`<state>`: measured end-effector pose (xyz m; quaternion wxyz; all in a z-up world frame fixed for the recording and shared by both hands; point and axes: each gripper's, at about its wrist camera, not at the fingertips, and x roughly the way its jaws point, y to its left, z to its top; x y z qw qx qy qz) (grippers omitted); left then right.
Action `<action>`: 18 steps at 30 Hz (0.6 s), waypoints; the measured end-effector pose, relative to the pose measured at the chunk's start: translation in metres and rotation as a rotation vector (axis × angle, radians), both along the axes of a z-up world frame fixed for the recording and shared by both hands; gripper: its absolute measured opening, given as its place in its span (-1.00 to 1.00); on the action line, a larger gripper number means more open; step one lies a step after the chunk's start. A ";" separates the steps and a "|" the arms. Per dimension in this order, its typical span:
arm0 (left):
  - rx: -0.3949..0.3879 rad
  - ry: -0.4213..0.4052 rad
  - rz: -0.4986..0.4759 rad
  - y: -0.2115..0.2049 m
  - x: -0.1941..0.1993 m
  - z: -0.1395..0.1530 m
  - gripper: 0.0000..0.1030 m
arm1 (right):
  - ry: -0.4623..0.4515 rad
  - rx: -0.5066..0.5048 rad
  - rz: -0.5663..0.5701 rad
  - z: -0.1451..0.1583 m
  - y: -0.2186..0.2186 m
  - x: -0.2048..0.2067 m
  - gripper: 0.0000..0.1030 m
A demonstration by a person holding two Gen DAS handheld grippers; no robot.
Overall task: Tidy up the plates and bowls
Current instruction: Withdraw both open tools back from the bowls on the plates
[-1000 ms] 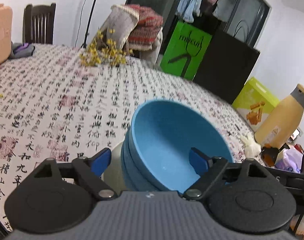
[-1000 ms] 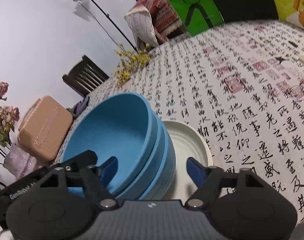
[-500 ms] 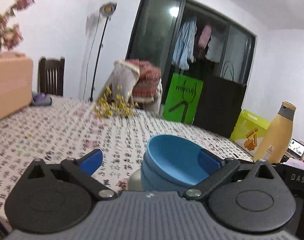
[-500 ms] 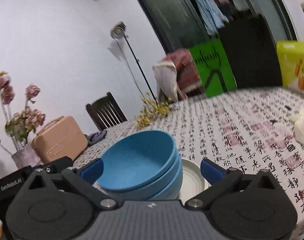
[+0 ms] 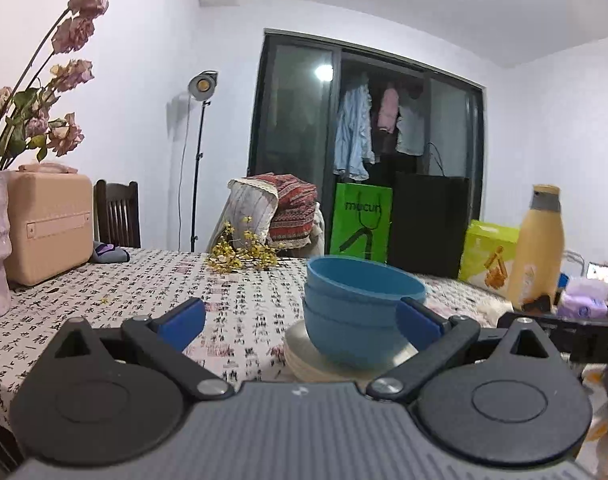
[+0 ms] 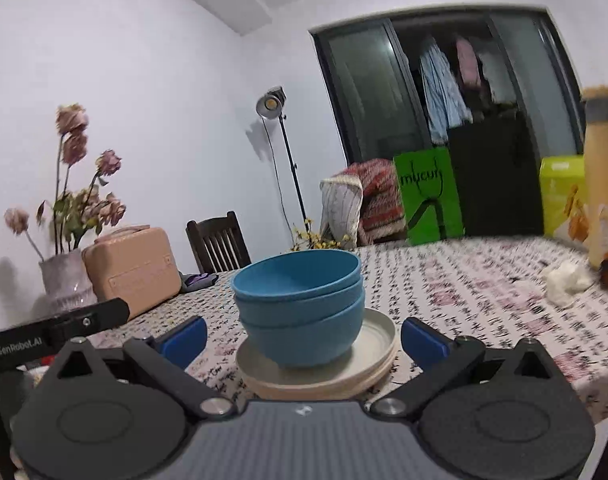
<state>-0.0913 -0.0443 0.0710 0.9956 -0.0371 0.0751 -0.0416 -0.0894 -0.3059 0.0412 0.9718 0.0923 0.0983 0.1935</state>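
Three blue bowls (image 6: 300, 304) nest upright, rims up, on a stack of cream plates (image 6: 378, 354), perhaps three, toward the plates' 9 o'clock side.

Blue bowls (image 6: 304, 304): matt, smooth, plastic-looking. Cream plates (image 6: 368, 364): smooth, satin. Tablecloth (image 6: 484, 304): printed cloth. Chair (image 6: 218, 244): dark wood.
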 end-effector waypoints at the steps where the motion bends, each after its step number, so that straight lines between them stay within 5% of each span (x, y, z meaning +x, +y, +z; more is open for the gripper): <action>1: 0.009 -0.002 -0.002 -0.001 -0.005 -0.004 1.00 | -0.007 -0.013 0.001 -0.003 0.002 -0.008 1.00; 18: 0.063 -0.037 0.007 -0.007 -0.064 -0.060 1.00 | -0.036 -0.140 -0.085 -0.048 0.026 -0.067 1.00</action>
